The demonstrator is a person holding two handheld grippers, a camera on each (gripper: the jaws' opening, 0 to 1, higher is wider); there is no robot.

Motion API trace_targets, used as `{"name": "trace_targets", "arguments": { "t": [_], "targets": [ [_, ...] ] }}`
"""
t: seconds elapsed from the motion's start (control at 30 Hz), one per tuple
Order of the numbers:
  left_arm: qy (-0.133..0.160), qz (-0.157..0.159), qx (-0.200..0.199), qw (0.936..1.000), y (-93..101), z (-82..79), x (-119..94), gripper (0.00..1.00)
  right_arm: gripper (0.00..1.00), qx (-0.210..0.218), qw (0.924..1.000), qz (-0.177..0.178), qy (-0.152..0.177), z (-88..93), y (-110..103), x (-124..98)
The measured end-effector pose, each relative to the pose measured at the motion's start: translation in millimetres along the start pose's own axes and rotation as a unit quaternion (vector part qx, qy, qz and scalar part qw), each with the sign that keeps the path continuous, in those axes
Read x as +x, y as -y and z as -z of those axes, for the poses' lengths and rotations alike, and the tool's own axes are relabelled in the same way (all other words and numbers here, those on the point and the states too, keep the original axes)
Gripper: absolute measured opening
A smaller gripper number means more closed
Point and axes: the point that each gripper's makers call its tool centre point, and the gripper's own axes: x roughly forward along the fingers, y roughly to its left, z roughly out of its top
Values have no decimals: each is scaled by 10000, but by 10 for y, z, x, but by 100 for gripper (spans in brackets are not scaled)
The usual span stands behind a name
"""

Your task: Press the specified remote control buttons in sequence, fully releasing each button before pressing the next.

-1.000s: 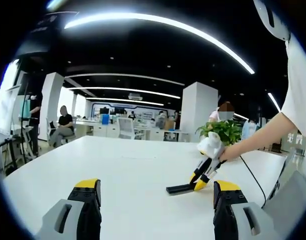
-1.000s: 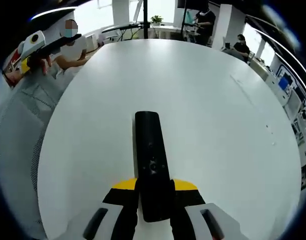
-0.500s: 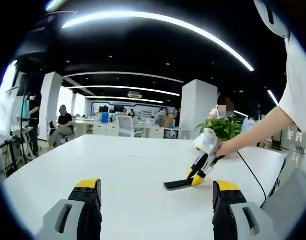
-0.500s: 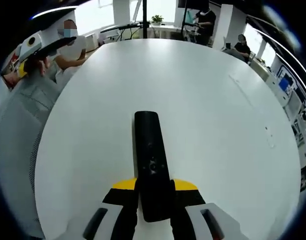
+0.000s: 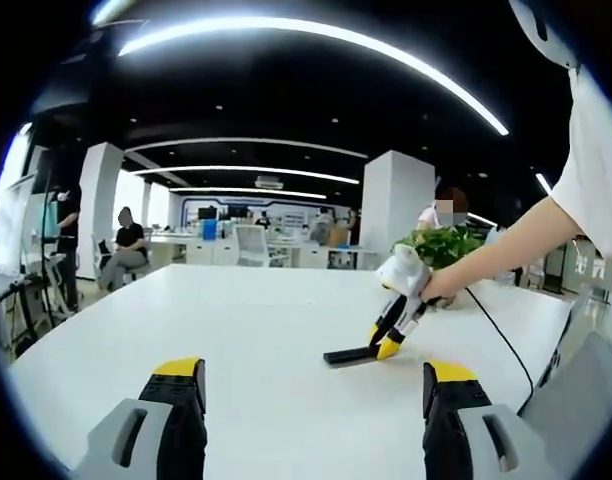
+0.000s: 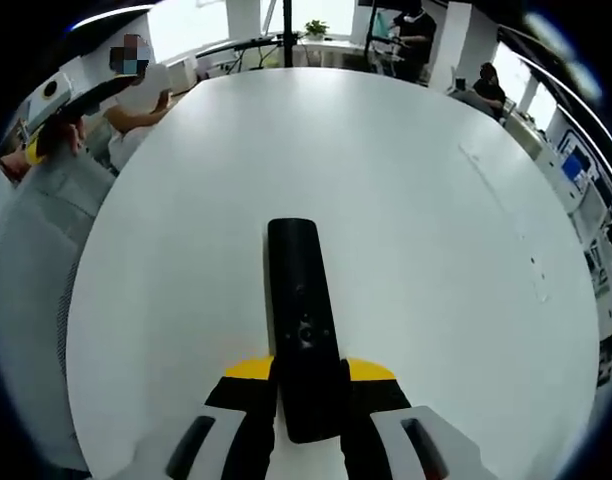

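One black remote (image 6: pixel 304 330) is clenched in the right claw (image 6: pixel 308 385), held just above the white bench (image 6: pixel 436 250). Two jaws of the left claw (image 5: pixel 311 395) stand spread apart, released, over the bench, with the remote beyond them.

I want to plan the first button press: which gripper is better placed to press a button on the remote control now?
Left, probably. The right gripper is shut on the remote control, so it is busy holding it. The left gripper is open with nothing between its jaws, facing the remote across the white table.
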Motion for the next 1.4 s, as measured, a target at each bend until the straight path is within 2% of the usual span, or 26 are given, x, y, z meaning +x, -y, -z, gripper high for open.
{"name": "trace_targets", "arguments": {
  "t": [0.53, 0.63, 0.67, 0.73, 0.8, 0.83, 0.9, 0.93, 0.97, 1.03, 1.07, 1.13, 1.2, 1.23, 1.3, 1.4],
  "targets": [
    [-76, -3, 17, 10000, -5, 26, 2, 91, 22, -63, 10000, -27, 53, -31, 128, 25],
    [-71, -3, 23, 10000, -5, 24, 1, 91, 27, -72, 9999, -16, 109, -26, 147, 24],
    [-74, -6, 17, 10000, -5, 25, 1, 91, 32, 211, 9995, 212, 124, -6, 230, 16],
    [-76, -36, 33, 10000, -18, 25, 0, 91, 40, 820, 9955, 440, 182, 34, 294, 3],
    [-74, -78, 16, 9999, -36, 25, -4, 90, 39, 959, 9938, 377, 410, 28, 278, 9],
    [-62, -91, 4, 9999, -42, 22, -6, 90, 39, 789, 9952, 411, 405, 51, 287, 5],
    [-36, -113, -25, 9999, -54, 15, -9, 90, 39, 1026, 9915, 565, 559, 55, 289, -7],
    [-27, -108, -36, 9999, -53, 13, -8, 90, 43, 1259, 9867, 755, 701, 67, 327, -16],
    [-43, -104, -33, 9999, -51, 19, -6, 90, 51, 1447, 9829, 810, 803, 68, 338, -13],
    [-117, -98, -4, 9999, -47, 42, -3, 90, 69, 1906, 9666, 944, 1429, -42, 332, -42],
    [-149, -98, 22, 9998, -48, 54, 1, 89, 71, 2191, 9556, 978, 1712, -80, 318, -87],
    [-160, -107, 20, 9998, -50, 58, 0, 89, 68, 2481, 9416, 1089, 1997, -97, 303, -170],
    [-135, -106, -4, 9999, -51, 49, -3, 89, 70, 2649, 9276, 1237, 2325, -146, 263, -273],
    [-67, -73, -53, 9999, -40, 26, -5, 89, 74, 2736, 9155, 1377, 2609, -186, 246, -364],
    [20, -48, -108, 9999, -36, -2, -11, 89, 76, 2814, 8995, 1474, 2999, -233, 173, -503],
    [59, -51, -115, 9999, -36, -16, -10, 90, 81, 2705, 8887, 1684, 3297, -239, 34, -688]
  ]
}}
